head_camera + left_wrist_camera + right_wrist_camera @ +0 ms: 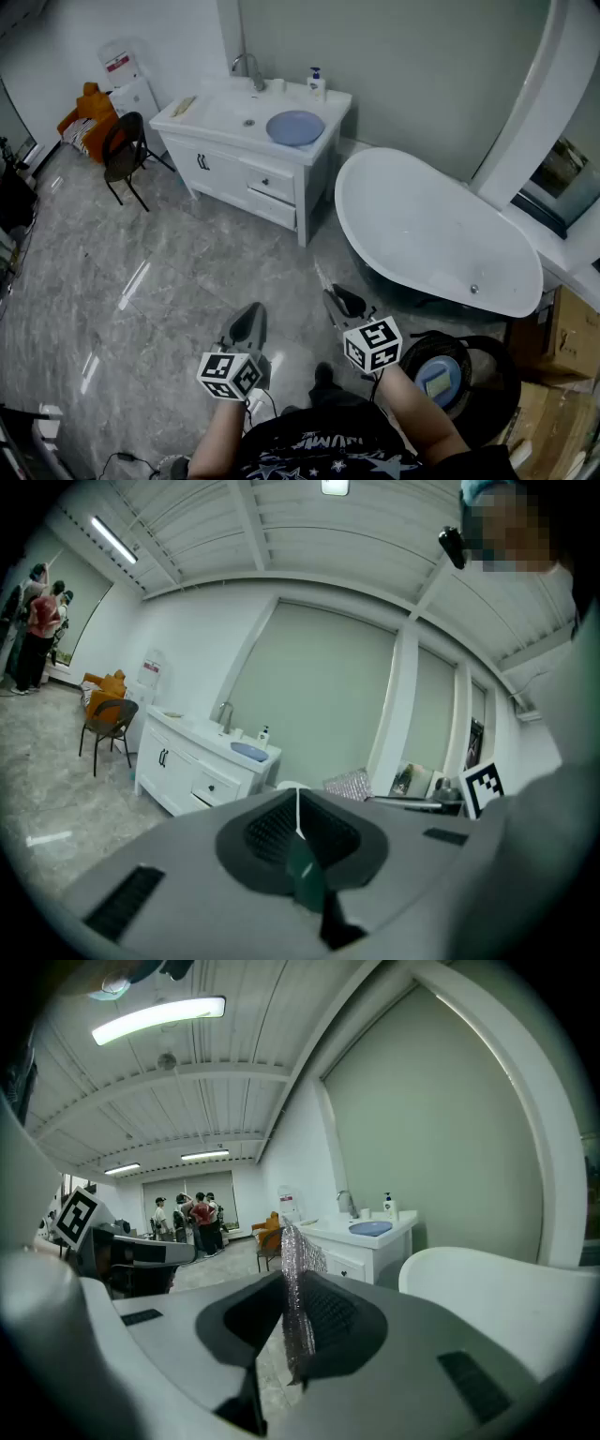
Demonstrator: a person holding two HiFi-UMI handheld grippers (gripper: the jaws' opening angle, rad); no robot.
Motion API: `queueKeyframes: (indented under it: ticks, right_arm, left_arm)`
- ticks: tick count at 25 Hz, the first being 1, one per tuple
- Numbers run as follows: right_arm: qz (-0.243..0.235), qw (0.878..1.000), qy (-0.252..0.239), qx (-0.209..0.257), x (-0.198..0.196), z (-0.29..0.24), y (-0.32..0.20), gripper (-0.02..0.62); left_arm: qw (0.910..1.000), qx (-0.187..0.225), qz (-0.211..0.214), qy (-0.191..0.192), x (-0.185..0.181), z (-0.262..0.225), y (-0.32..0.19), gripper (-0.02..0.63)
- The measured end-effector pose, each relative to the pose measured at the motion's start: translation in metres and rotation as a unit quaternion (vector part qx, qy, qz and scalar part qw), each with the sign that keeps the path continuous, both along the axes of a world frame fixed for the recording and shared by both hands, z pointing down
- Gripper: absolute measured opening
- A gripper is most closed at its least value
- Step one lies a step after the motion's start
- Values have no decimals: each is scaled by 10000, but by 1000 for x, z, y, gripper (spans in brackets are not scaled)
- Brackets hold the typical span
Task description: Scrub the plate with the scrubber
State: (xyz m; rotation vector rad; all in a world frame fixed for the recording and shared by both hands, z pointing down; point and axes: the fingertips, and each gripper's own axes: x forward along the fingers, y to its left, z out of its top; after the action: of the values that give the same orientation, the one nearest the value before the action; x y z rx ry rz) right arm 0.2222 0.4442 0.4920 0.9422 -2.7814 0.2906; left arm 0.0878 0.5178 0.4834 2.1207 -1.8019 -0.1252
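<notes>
The blue plate point(295, 127) lies on the white vanity point(217, 141) across the room, beside the sink; it also shows small in the left gripper view as the plate point(249, 752) and in the right gripper view as the plate point(371, 1228). My right gripper point(343, 303) is held low near my body, shut on a silvery mesh scrubber point(298, 1290) that sticks up between its jaws. My left gripper point(249, 322) is beside it, jaws pressed together point(298, 810) with only a thin seam showing. Both grippers are far from the plate.
A white bathtub point(441, 234) stands to the right of the vanity. A faucet point(247, 67) and a soap bottle point(317, 82) sit on the vanity. A dark chair point(124, 150) stands at the left. Boxes point(567, 337) and a round black bin point(469, 375) are at my right. Several people point(187, 1218) stand far off.
</notes>
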Motion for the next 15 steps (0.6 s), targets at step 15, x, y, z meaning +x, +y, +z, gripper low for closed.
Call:
queueKeyframes:
  ticks: [15]
  right_arm:
    - [18, 9999, -41, -160, 3, 7, -26, 78]
  left_arm:
    - [9994, -265, -122, 185, 1, 13, -21, 23]
